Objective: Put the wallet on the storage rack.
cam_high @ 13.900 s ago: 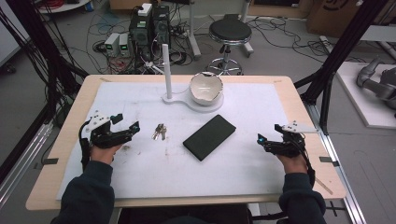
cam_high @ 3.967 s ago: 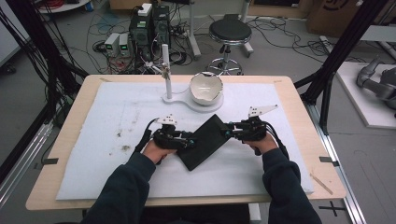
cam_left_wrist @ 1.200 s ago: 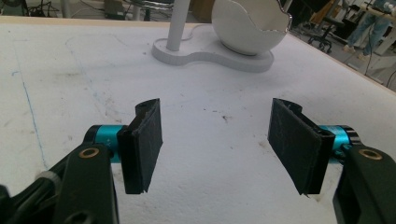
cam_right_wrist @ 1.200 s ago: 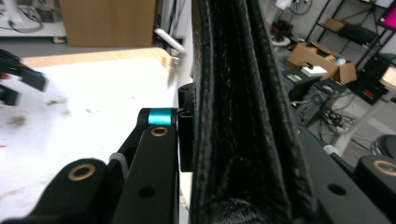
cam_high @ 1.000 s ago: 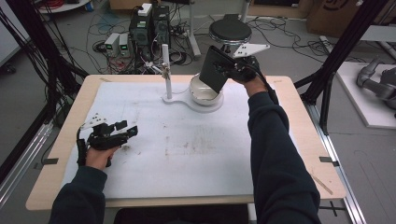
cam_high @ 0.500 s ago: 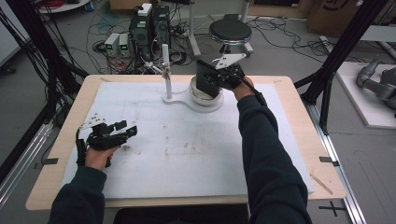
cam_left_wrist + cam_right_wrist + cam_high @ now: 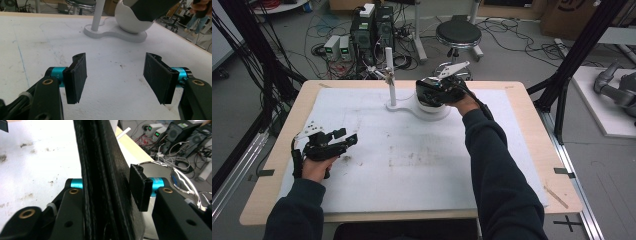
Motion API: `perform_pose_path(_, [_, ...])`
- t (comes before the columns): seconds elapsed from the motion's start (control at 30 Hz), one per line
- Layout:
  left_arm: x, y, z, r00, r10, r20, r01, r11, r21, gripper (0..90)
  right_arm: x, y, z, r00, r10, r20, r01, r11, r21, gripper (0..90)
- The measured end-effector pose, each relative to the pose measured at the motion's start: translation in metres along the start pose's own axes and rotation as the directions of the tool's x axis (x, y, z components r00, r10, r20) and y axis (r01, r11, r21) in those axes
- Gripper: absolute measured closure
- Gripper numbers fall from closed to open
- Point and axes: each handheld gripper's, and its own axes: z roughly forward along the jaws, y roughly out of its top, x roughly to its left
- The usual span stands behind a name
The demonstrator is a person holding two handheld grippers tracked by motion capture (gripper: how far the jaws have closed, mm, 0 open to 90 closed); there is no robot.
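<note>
High view: a pale wooden table (image 7: 532, 150) carries a white, scuffed mat (image 7: 412, 160) marked with dark smudges; around it lie a grey floor, black frame posts, tangled cables, electronic boxes with green displays (image 7: 337, 47) and a round black stool (image 7: 458, 35). At the far middle of the mat stands a white stand (image 7: 391, 75) whose base bears a white bowl (image 7: 432, 102). The right gripper (image 7: 439, 90) is over that bowl with a black wallet (image 7: 426, 91) between its jaws, the sleeved right arm stretching across the table. The left gripper (image 7: 343, 141) rests low at the near left of the mat, well apart from the bowl. Left gripper view: the two black pads (image 7: 77, 75) stand wide apart with bare smudged mat between them; beyond, the stand's post (image 7: 98, 15) and the bowl (image 7: 132, 21) rise, a dark slab of the wallet (image 7: 150, 8) leaning into the bowl's top. Right gripper view: the wallet (image 7: 100, 180) stands on edge, upright and close to the lens; the right-hand pad (image 7: 140, 187) sits just off its face, the jaws having just been opening, and the other pad is hidden behind the leather. The bowl's shiny rim (image 7: 175, 177) lies just behind, with the mat to the left and cables and equipment beyond the table edge.
</note>
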Motion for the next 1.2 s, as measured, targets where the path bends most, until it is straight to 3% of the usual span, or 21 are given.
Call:
perform_pose_path(0.07, [0.000,0.000,0.000,1.0000,0.000,-0.001,0.000,1.0000,0.002,35.3,0.002,-0.004,0.000,0.9995,0.023,-0.022,-0.022,1.000,0.019,51.8])
perform_pose_path(0.27, [-0.001,0.001,0.000,1.0000,0.006,-0.007,-0.006,0.9999,-0.013,35.5,0.008,-0.003,0.001,0.9999,-0.011,-0.013,0.012,0.998,0.057,47.4])
perform_pose_path(0.47, [0.000,0.001,-0.002,1.0000,0.002,-0.008,-0.002,0.9999,-0.012,35.5,0.008,-0.007,0.003,0.9988,0.037,-0.032,-0.034,0.995,0.095,39.2])
perform_pose_path(0.5, [0.000,0.001,-0.002,1.0000,0.002,-0.009,-0.002,0.9999,-0.012,35.5,0.007,-0.007,0.003,0.9993,0.027,-0.028,-0.024,0.996,0.088,39.1])
perform_pose_path(0.6, [0.000,0.001,-0.002,1.0000,0.003,-0.008,-0.003,0.9999,-0.013,35.5,0.008,-0.013,0.002,0.9979,0.058,-0.028,-0.056,0.996,0.067,36.2])
perform_pose_path(0.7, [0.000,0.001,-0.002,1.0000,0.002,-0.008,-0.002,0.9999,-0.012,35.5,0.011,-0.019,0.001,0.9977,0.054,-0.042,-0.052,0.997,0.058,31.5])
perform_pose_path(0.87, [-0.001,0.001,-0.002,1.0000,-0.001,-0.006,0.001,0.9999,-0.014,35.5,0.012,-0.020,0.000,0.9981,0.047,-0.040,-0.045,0.998,0.054,30.9])
perform_pose_path(0.97, [0.000,0.001,-0.002,1.0000,-0.001,-0.008,0.001,0.9999,-0.015,35.5,0.011,-0.022,-0.002,0.9931,0.077,-0.089,-0.073,0.996,0.047,25.6])
perform_pose_path(1.1, [0.000,0.001,-0.001,1.0000,-0.001,-0.008,0.001,0.9999,-0.012,35.5,0.014,-0.021,-0.001,0.9962,0.046,-0.075,-0.041,0.997,0.069,26.7])
perform_pose_path(1.17, [-0.001,0.001,-0.002,1.0000,-0.002,-0.006,0.002,0.9999,-0.015,35.5,0.013,-0.021,-0.001,0.9966,0.051,-0.064,-0.048,0.997,0.055,28.8])
perform_pose_path(1.2, [-0.001,0.001,-0.002,1.0000,0.000,-0.007,0.000,0.9999,-0.014,35.5,0.012,-0.021,-0.001,0.9949,0.061,-0.080,-0.056,0.997,0.056,28.2])
